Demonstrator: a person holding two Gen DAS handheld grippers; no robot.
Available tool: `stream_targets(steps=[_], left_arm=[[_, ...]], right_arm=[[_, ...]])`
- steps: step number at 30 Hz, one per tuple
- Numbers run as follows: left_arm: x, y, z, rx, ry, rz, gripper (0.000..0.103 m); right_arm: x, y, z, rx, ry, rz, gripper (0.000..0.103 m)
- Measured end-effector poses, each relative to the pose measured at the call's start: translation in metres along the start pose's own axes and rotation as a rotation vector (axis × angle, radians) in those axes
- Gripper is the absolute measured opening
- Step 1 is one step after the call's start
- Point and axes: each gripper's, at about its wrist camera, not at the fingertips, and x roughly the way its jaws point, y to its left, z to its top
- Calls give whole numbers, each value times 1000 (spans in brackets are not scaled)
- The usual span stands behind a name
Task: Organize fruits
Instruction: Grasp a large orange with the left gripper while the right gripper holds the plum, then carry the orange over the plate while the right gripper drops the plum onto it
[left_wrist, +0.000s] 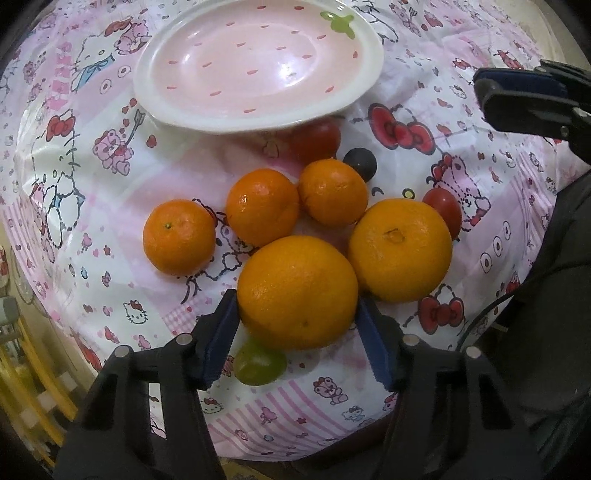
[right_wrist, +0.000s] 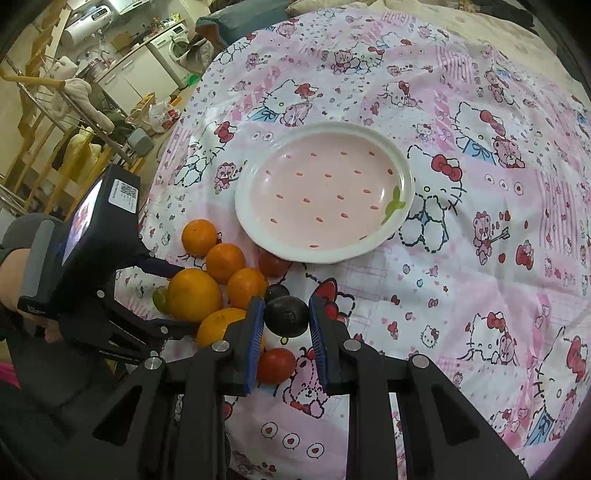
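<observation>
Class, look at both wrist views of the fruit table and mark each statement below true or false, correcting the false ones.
1. The pink strawberry plate already holds two oranges. False: nothing lies on it.
2. The left tongs straddle a large orange. True.
3. The right tongs have a dark plum between their pads. True.
4. A green grape lies beside the plate's far rim. False: it lies near the left tongs, partly behind the large orange.
5. All the fruit is orange in colour. False: there are also red tomatoes, dark fruit and a green grape.
</observation>
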Motion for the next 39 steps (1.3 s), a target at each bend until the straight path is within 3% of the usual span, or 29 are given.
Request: stream_targets(steps=[7, 17, 24, 28, 39], left_arm=[[-11, -8, -9, -4, -29, -1, 55], [-55, -6, -34, -85, -144, 20, 55], [-89, 2, -36, -136, -239, 51, 55], [-101, 12, -16, -163, -295, 87, 54], [-105, 31, 41, -192, -321, 123, 55]], right_arm=[[2, 0, 0, 3, 3, 2, 26], [4, 0, -1, 5, 7, -3, 26], [-13, -2, 4, 24, -79, 22, 26], [-25, -6, 13, 50, -137, 27, 26], [-17, -41, 61, 125, -203, 29, 26]])
